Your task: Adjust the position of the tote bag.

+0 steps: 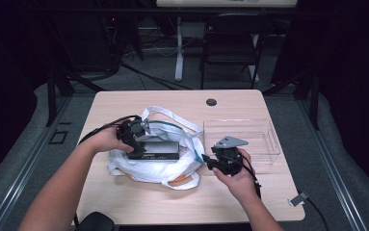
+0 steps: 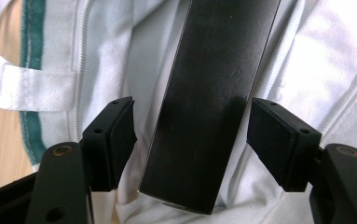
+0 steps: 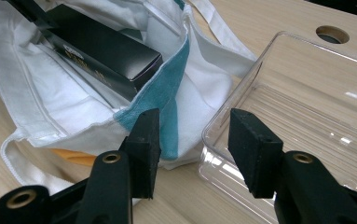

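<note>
Left gripper view puts my left tongs (image 2: pixel 190 140) spread wide, pads clear on both sides of the black box (image 2: pixel 213 93) lying on the white bag (image 2: pixel 316 60) mid-desk. To seat it well, I should nudge it squarely into the mouth. My right tongs (image 3: pixel 190 144) hover spread, empty, near the clear tray (image 3: pixel 306 102).

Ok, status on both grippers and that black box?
Left gripper open, pads clear of black box. Box lying in white bag. Right gripper open, empty, beside clear tray.
</note>
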Tool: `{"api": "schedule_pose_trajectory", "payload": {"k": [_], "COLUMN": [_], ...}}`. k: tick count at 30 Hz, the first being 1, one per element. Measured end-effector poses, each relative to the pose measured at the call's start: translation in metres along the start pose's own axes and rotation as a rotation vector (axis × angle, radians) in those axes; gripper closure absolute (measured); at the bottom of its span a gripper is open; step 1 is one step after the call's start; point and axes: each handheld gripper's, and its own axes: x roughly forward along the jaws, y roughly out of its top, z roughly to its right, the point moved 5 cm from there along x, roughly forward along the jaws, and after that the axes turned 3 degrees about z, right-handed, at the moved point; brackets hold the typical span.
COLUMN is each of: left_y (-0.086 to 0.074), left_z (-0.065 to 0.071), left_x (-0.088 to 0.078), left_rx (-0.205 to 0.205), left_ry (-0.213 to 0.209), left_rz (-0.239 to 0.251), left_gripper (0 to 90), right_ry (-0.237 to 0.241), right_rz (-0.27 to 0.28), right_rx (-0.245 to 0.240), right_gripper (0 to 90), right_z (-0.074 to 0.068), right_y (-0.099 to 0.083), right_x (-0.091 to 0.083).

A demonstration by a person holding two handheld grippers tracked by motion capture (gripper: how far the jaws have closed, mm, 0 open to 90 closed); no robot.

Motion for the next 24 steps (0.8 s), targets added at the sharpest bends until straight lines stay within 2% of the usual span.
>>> {"api": "schedule_pose_trajectory", "payload": {"k": [7,11,19,24], "left_y": [0.001,0.0,-0.002,-0.006], "left_z": [-0.001,-0.001,-0.001,0.0], "left_x": [0.008,0.012,0.02,0.029], "left_rx": [0.0,0.001,0.013,0.001], "left_ry": [-0.027,-0.024,-0.043,-0.061], "left_rz": [-0.016,-0.029,-0.051,-0.052], "left_gripper": [32.2,31.8,30.3,30.9], "right_ry": [0.002,0.0,-0.003,-0.003], "right_rz": [0.002,-0.001,0.002,0.003], "right_rx": [0.008,0.007,0.007,0.009], "right_gripper": [53.7,53.6,53.6,53.6], "right_z": [0.001,0.001,0.001,0.001], "right_y": [-0.001,-0.002,-0.002,-0.002], "right_x": [-0.001,-0.002,-0.002,-0.002]}}
